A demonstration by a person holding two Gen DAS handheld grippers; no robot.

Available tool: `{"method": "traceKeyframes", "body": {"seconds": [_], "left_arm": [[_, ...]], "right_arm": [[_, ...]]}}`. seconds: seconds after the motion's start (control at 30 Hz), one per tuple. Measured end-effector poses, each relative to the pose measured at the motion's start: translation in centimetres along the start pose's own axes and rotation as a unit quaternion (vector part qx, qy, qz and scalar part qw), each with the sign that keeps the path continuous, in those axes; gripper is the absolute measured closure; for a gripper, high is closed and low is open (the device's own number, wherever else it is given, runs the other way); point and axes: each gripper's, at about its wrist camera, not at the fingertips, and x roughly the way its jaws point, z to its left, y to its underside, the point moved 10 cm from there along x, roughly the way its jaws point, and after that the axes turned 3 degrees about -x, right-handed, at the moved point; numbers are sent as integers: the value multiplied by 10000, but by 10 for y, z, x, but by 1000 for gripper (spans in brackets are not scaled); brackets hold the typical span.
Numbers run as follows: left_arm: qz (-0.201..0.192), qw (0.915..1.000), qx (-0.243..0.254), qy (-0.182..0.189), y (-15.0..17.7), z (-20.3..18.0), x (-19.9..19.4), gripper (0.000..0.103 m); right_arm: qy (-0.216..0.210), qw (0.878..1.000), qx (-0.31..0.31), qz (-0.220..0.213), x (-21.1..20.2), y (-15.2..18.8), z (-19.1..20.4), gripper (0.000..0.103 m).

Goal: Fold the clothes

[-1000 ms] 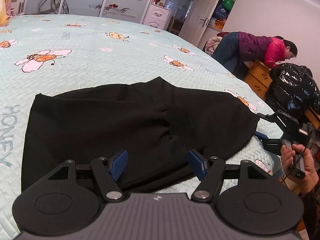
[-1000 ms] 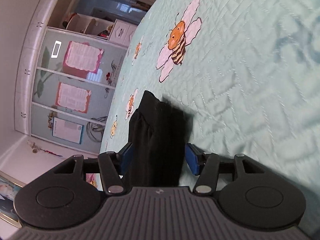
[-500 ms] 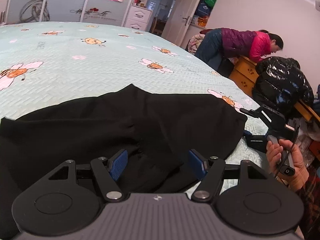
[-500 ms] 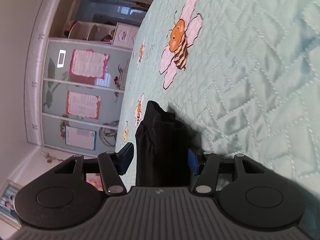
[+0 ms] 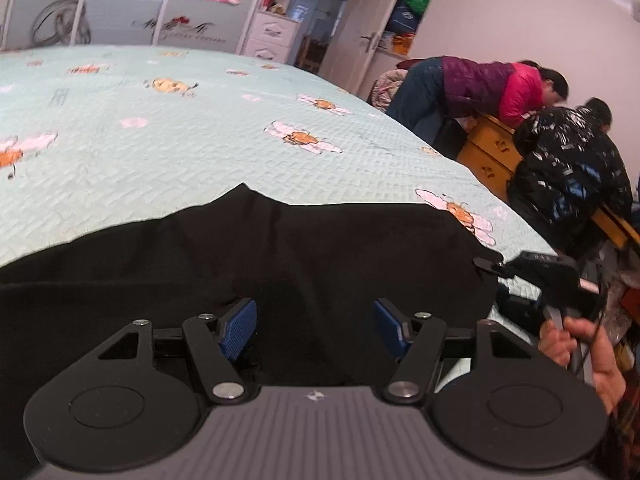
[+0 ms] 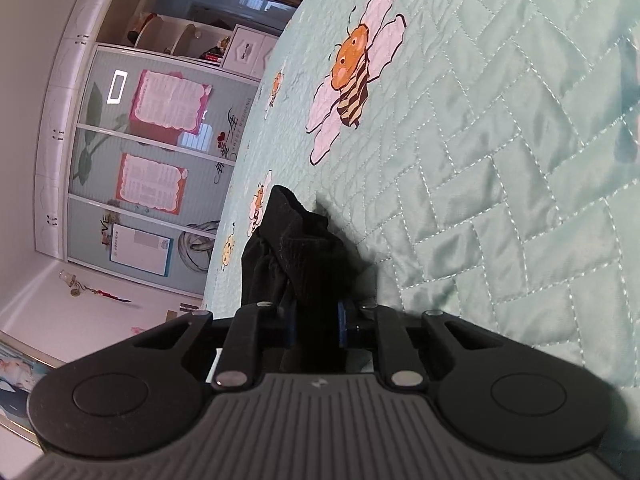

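From the left wrist, the black garment [image 5: 280,256] lies spread across the near edge of the bed [image 5: 200,152], a limp, matte knit with soft ridges where layers overlap. The left tool [image 5: 314,330] hovers over its near hem with the jaws closing, dark cloth between the ribbed blue pads [image 5: 238,328] but not yet pinched. At the garment's right corner, by the bed's right edge, the right tool [image 5: 532,276] sits in a hand [image 5: 576,344]. The bedspread is pale green, quilted in a brick pattern and printed with bees. I would push the left tool a little deeper before it shuts, so that it takes every layer of the hem.

From the right wrist, the right tool [image 6: 316,326] is closing on a bunched corner of the garment [image 6: 296,248], and the pads already press the cloth into a thick upright fold against the satiny quilt [image 6: 500,160]. That bite looks firm; both corners should lift together, level.
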Motion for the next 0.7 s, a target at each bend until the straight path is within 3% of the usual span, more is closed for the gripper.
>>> {"method": "traceKeyframes", "body": {"seconds": [0.07,0.13,0.17,0.2,0.43,0.5,0.57,0.7], "left_arm": [[-1,10000,-7,40,0,2,8,49],[200,9995,-226,51,8,12,21,62],[271,9991,-322,61,11,17,25,73],[273,9989,-384,83,12,19,26,76],[241,9984,-513,64,6,16,19,72],[112,9987,-489,89,3,11,15,64],[174,9994,-291,-8,5,7,18,58],[453,9983,93,-368,17,5,33,58]], "right_arm": [[25,10000,-53,-18,0,1,0,87],[57,9999,-114,-42,0,2,1,87],[72,9999,-141,-52,0,2,1,87],[88,9998,-161,-58,0,2,1,87],[133,9995,-269,-92,0,3,2,88],[109,9995,-286,-107,-1,4,3,88],[76,9994,-309,-130,-2,4,3,88],[77,9989,-426,-172,-2,5,4,88]]}}
